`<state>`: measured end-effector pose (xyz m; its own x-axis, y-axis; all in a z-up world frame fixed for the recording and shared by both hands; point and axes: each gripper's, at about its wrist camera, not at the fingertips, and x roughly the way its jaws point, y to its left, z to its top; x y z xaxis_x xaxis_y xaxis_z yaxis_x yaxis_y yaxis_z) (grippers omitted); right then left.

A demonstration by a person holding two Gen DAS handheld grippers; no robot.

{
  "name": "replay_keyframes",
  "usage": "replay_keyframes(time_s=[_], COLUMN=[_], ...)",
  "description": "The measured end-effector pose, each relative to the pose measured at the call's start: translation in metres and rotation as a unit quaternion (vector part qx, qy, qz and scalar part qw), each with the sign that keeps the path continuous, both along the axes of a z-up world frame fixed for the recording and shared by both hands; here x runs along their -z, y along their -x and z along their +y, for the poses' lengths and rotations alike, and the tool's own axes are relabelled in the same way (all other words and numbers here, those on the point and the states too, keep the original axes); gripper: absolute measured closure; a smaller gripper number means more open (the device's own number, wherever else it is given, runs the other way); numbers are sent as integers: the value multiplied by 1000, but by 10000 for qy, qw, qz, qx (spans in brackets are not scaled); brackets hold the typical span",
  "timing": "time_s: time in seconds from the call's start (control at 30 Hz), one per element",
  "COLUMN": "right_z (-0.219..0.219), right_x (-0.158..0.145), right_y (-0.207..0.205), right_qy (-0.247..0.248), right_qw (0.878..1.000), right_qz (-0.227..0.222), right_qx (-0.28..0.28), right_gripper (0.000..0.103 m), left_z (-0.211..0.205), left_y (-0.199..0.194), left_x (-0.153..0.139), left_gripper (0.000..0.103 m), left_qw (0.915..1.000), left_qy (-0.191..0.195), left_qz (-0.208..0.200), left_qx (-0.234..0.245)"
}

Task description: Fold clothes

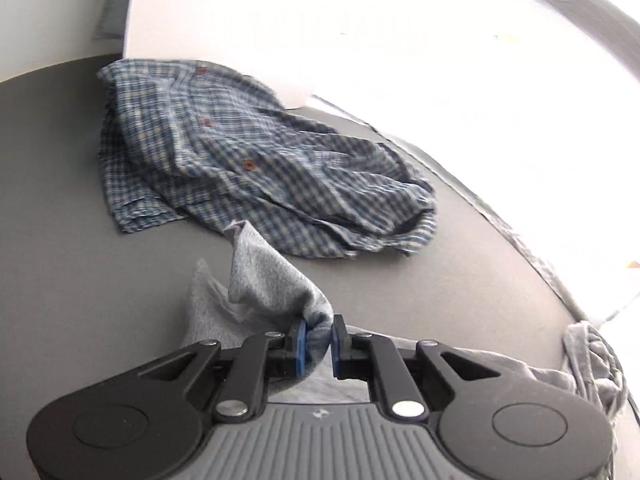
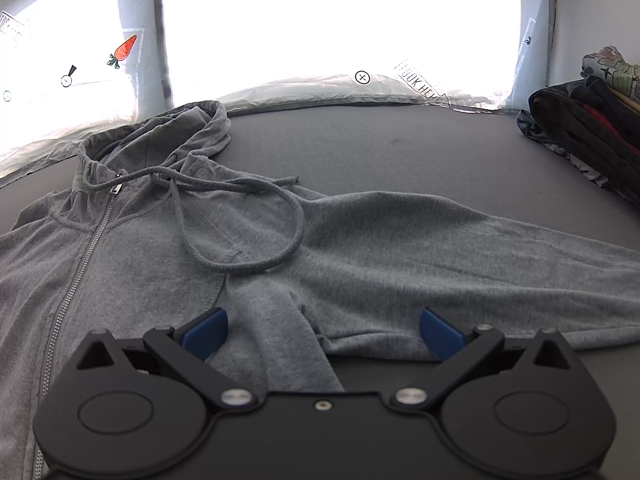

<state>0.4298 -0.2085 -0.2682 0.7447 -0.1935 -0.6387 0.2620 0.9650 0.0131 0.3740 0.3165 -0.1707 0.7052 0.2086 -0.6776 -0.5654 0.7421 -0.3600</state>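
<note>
A grey zip hoodie (image 2: 168,240) lies spread on the dark grey mat (image 2: 400,148), hood at the far left, drawstring looped over the chest, one sleeve (image 2: 460,248) stretched out to the right. My right gripper (image 2: 323,332) hangs open just above the cloth near the armpit, blue pads wide apart and holding nothing. In the left wrist view my left gripper (image 1: 319,340) is shut on a bunched fold of grey hoodie fabric (image 1: 264,280), lifted off the mat (image 1: 80,240); more grey cloth (image 1: 588,364) trails at the right edge.
A crumpled blue checked shirt (image 1: 256,160) lies beyond my left gripper. A stack of dark folded clothes (image 2: 588,136) sits at the mat's far right. Bright translucent printed sheeting (image 2: 340,40) rises behind the mat's back edge.
</note>
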Motion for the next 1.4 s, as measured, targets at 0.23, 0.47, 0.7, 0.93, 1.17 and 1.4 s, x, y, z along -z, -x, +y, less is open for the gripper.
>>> replay_keyframes(time_s=[0.23, 0.47, 0.7, 0.93, 1.17, 1.4], right_z=[-1, -3, -17, -16, 22, 68], right_x=[-1, -4, -21, -44, -40, -23], right_y=[-1, -8, -34, -35, -54, -74], right_qy=[-2, -83, -788, -2230, -3737, -4549], right_qw=[10000, 9997, 9923, 9738, 9230, 8724], right_qz=[30, 218, 939, 445, 628, 1235], right_qx=[-6, 3, 180, 58, -674, -1293], right_gripper=[0, 0, 2, 44, 96, 98], left_z=[-102, -97, -77, -94, -116, -140], left_y=[-70, -72, -61, -71, -80, -86], left_x=[0, 29, 57, 62, 67, 73], left_gripper=[62, 40, 36, 11, 1, 0], left_qw=[9587, 9718, 9776, 9718, 9603, 9454], left_qy=[710, 524, 484, 168, -344, -1094], left_qz=[-339, 437, 974, 1126, 1446, 1812], left_qx=[2732, 2259, 1801, 2065, 2360, 2478])
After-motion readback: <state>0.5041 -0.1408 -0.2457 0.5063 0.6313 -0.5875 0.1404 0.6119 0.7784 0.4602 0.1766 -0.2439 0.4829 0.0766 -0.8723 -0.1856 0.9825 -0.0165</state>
